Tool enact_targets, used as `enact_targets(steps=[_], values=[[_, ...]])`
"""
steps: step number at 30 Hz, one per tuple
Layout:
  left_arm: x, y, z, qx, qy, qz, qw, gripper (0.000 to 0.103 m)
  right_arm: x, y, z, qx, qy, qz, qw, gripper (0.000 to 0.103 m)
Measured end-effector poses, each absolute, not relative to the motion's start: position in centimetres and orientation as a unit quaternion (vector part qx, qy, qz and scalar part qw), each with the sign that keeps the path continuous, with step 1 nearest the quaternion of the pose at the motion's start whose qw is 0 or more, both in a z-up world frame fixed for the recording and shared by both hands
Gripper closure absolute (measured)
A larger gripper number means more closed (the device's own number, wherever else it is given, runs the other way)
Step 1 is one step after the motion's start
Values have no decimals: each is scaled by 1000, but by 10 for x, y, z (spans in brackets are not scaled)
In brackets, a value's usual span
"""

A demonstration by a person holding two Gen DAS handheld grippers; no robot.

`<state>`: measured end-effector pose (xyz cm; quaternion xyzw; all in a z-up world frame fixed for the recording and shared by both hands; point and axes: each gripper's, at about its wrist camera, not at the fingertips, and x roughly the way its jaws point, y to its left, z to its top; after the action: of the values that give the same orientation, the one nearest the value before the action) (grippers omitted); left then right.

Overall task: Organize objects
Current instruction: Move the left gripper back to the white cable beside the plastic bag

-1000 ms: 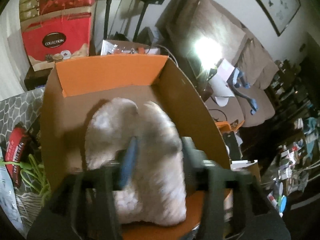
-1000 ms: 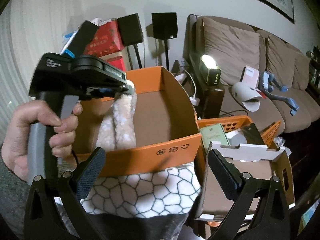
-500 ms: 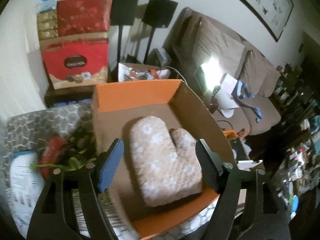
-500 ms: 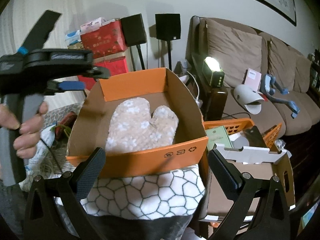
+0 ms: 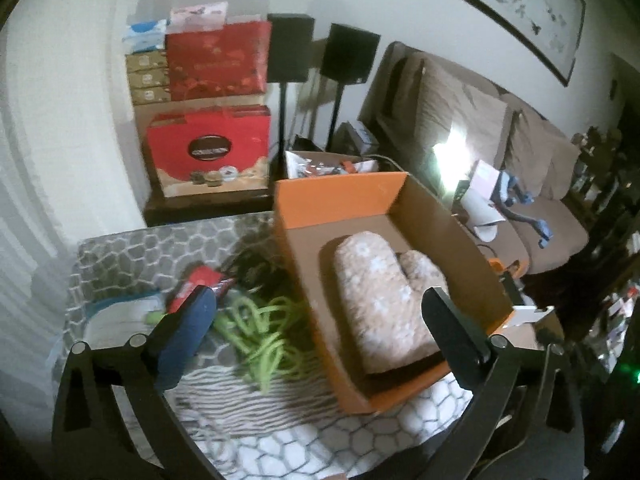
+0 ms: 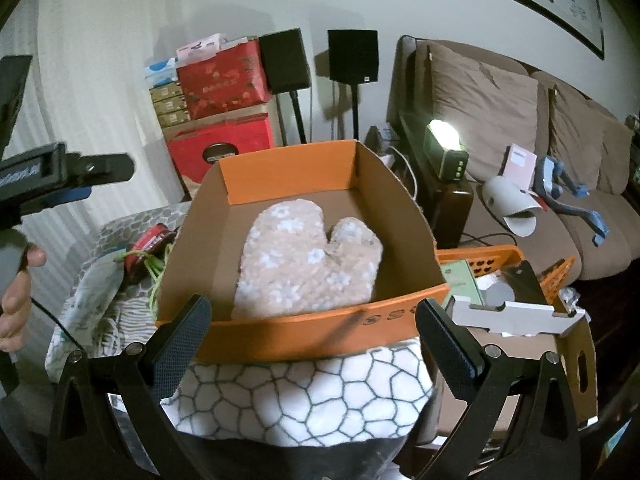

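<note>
Surface: patterned blanket [image 6: 304, 396], sofa [image 6: 500, 120] behind.
Mitt [image 5: 384, 296]: flat inside orange box [image 5: 344, 204].
Left gripper [image 5: 320, 332]: jaws just opening, spread wide, empty (mitt lies apart).
Right gripper [image 6: 308, 340]: spread, empty, before box.

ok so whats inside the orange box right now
A fluffy beige oven mitt lies flat on the floor of the orange box. Nothing else shows inside; whatever might sit under the mitt is covered.

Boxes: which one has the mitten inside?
The orange box nearest the fingers; the mitten lies flat in it. The red boxes are stacked by the wall.
</note>
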<state>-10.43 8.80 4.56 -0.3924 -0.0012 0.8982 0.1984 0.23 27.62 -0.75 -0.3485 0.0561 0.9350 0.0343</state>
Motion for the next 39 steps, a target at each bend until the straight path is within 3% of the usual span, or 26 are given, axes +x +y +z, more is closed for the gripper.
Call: enact_targets(steps=[6, 19, 31, 39], values=[[-96, 60, 37, -399, 26, 899, 178, 0, -2, 261, -4, -346, 43, 937, 17, 0], [-73, -16, -17, -446, 3, 886, 126, 0, -11, 237, -7, -350, 35, 936, -16, 0], [-53, -38, -74, -487, -25, 868, 95, 1, -17, 235, -8, -353, 39, 935, -15, 0], [-52, -26, -107, -506, -10, 859, 77, 10, -24, 264, -16, -363, 39, 931, 17, 0]])
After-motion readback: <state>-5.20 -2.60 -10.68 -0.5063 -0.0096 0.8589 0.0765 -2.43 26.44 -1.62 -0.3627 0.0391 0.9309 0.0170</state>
